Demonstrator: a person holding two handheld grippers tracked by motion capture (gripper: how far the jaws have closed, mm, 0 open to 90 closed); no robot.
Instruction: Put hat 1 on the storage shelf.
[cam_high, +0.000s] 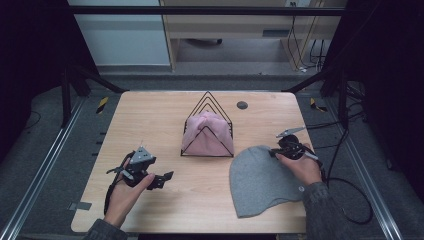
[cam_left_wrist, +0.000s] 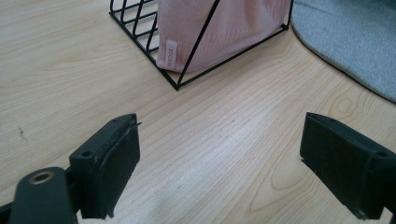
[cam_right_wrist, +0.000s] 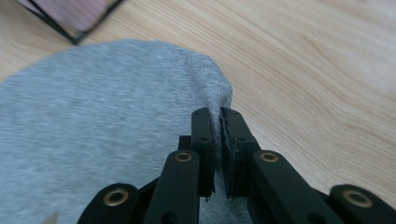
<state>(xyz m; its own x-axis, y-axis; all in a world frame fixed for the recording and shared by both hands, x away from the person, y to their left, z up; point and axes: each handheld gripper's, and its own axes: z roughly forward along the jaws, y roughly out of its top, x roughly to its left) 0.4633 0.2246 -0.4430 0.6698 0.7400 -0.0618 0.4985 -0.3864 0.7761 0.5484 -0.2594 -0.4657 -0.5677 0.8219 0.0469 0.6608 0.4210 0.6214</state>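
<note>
Right gripper is clamped on the edge of the grey beanie, pinching a fold of its rim between the pads. That beanie lies flat on the near right of the surface. Just left of it a pink hat sits in a black wire rack. Left gripper hovers at near left with jaws wide apart, holding nothing.

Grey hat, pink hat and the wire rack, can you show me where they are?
Grey hat (cam_high: 260, 180), high view, middle of the fabric.
Pink hat (cam_high: 207, 135), high view, front of the fabric.
Wire rack (cam_high: 209, 94), high view, top peak.
</note>
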